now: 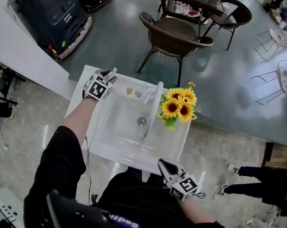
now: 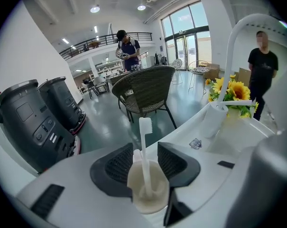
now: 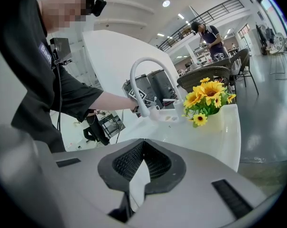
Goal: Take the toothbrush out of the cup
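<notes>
In the left gripper view a cream cup (image 2: 148,196) stands on the white sink's corner with a white toothbrush (image 2: 145,141) upright in it, bristles on top. My left gripper (image 2: 145,150) is open, one dark pad on each side of the cup; I see no pad pressing on it. From the head view the left gripper (image 1: 106,77) sits at the sink's far left corner, and the toothbrush (image 1: 114,72) pokes out past it; the cup is hidden there. My right gripper (image 1: 164,166) hangs at the near edge, shut and empty, its jaws (image 3: 142,147) meeting at the tips.
The white sink (image 1: 110,152) has a curved white faucet (image 1: 153,107) and a pot of sunflowers (image 1: 179,103) at its right. Behind it stand a wicker chair (image 1: 174,34) and black machines (image 1: 53,11). A person's legs (image 1: 257,174) are at the right.
</notes>
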The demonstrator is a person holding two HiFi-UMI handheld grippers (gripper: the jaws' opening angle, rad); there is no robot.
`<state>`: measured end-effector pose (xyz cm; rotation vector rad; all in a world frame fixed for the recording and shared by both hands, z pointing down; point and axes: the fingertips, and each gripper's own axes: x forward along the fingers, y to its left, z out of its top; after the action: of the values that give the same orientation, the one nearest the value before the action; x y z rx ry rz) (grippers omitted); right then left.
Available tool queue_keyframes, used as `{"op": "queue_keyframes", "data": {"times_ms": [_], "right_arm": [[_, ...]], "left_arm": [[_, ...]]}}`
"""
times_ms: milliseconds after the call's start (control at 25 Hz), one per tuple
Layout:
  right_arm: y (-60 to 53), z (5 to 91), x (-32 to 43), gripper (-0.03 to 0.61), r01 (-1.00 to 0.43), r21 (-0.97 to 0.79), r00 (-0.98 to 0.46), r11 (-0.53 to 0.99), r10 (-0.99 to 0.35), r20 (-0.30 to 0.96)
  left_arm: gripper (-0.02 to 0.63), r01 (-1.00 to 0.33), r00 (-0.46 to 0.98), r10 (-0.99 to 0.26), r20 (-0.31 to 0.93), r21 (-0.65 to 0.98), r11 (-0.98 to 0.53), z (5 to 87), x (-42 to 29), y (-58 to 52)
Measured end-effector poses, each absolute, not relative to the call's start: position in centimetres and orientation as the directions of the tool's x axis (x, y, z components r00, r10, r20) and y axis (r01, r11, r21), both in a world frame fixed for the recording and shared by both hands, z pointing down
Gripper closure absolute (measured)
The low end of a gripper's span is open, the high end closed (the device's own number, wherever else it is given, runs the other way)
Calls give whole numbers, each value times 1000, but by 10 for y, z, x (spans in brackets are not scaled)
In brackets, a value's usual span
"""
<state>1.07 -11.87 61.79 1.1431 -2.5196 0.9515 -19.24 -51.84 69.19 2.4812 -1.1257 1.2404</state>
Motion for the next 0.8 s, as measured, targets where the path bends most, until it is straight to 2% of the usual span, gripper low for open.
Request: {"op": "queue_keyframes", "data": {"times_ms": [160,280,440,800], "right_arm": [[-114,624,13,568,-729,-472,-682,496,-583,441],[-115,626,16,568,-728,-476,-683,493,-584,439],[-115,625,20,568,-730,-473,-680,493,-586,440],[-111,622,24,568,-728,-466,-683,502,-589,433]], "left_arm": [[510,-673,358,-566,742,-215,-707,694,-192,-524],[515,-668,349,-563,749,-222,-711,694,-190,-524],[577,-661,332,-561,758,-238,-712,697,-189,-523],[589,-681,326,-602,729,-261,-685,683,-198,-526]]}}
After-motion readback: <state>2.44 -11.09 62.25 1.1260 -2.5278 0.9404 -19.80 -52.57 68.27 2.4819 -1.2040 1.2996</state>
